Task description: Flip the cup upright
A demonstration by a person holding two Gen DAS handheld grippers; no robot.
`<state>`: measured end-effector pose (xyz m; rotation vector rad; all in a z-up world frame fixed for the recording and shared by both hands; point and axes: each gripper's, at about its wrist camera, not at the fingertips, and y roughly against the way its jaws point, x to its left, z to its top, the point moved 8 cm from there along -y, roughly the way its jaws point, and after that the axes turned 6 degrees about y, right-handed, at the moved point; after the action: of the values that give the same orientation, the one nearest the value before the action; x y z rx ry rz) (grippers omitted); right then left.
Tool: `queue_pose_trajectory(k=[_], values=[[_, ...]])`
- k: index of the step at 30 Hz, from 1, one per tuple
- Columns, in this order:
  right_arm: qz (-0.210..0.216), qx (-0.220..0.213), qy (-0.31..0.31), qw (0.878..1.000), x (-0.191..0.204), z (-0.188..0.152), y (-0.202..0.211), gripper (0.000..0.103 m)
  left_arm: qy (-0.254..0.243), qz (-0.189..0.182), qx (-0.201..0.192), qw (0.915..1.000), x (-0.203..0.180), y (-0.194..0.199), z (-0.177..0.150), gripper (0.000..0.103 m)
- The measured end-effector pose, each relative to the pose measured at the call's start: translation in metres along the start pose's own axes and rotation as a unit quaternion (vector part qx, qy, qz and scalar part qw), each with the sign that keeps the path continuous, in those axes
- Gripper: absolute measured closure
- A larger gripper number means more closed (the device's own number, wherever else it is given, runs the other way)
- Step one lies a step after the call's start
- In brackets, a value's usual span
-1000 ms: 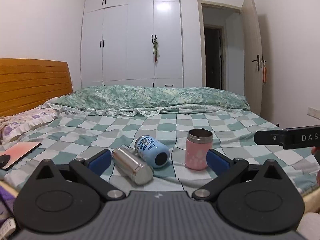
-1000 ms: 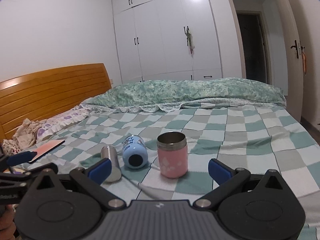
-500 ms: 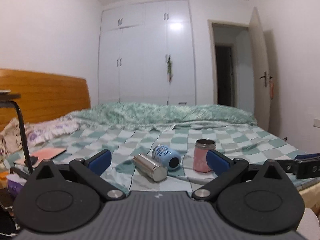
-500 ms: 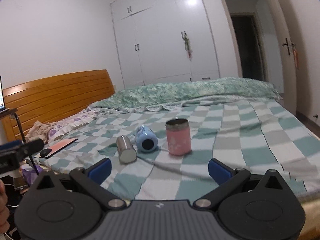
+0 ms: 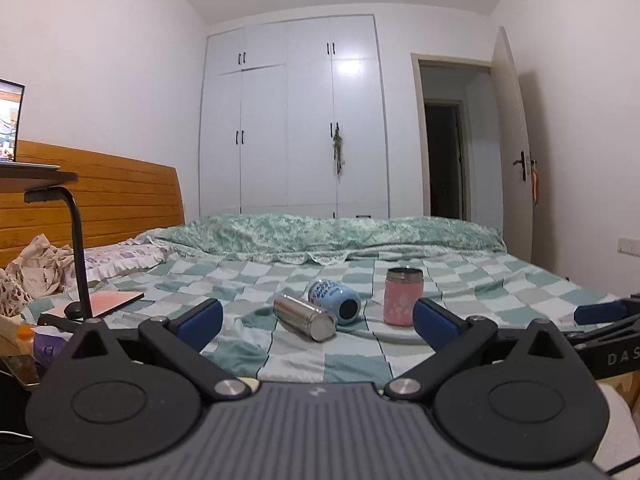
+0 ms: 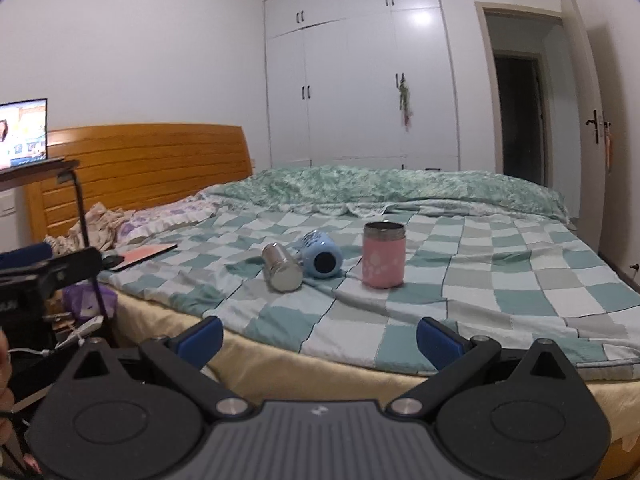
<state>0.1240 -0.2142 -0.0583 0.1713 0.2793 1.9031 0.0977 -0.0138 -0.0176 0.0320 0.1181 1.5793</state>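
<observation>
Item: steel cup [image 5: 305,317], bare brushed metal, lying on its side on the checked bedspread [image 5: 500,292] near the bed's front edge, flat end toward the viewer, touching or just beside the blue cup

Item: blue cup [image 5: 334,301], printed with lettering, also on its side, dark end facing forward, between the steel cup and the pink one

Item: pink cup [image 5: 401,297], steel rim, pale paw prints, standing upright; needs nothing, by my judgement

Handling, judged: both toppled cups look like rigid metal vessels, light when empty, not fragile; smooth round walls likely slippery and free to roll on soft bedding. Best hold is across the mid-body, fingers on opposite sides of the cylinder, then pivot the base down; the quilt gives, so set it down squarely or it may tip

Item: left gripper [image 5: 318,318], spread wide, holding nothing, hanging short of the bed edge with the cups framed between its blue pads [image 5: 200,317]

Item: right gripper [image 6: 319,336], likewise wide apart and empty, well back from the mattress side

Surroundings: wooden headboard [image 6: 152,160], white wardrobe [image 5: 296,120], open door [image 5: 516,140], laptop on a side stand [image 6: 24,132]
</observation>
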Motion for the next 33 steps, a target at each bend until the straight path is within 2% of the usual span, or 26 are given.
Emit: queue_pose_trajectory(k=[6,13,21,33], values=[[-0.004,0.002,-0.018,1.000,-0.007,-0.004,0.001,0.000,0.026,0.001,0.020,0.9995,0.014,-0.002,-0.007,0.000],[-0.014,-0.002,-0.004,1.000,-0.006,-0.002,0.007,0.000,0.046,-0.003,0.028,0.9985,0.015,0.002,-0.016,0.000],[-0.011,-0.008,0.003,1.000,-0.002,-0.001,0.008,0.000,0.042,-0.002,0.043,0.9982,0.013,-0.002,-0.020,0.000],[-0.011,-0.009,-0.001,1.000,-0.002,-0.001,0.009,0.000,0.027,-0.014,0.038,0.9988,0.008,-0.003,-0.020,0.000]])
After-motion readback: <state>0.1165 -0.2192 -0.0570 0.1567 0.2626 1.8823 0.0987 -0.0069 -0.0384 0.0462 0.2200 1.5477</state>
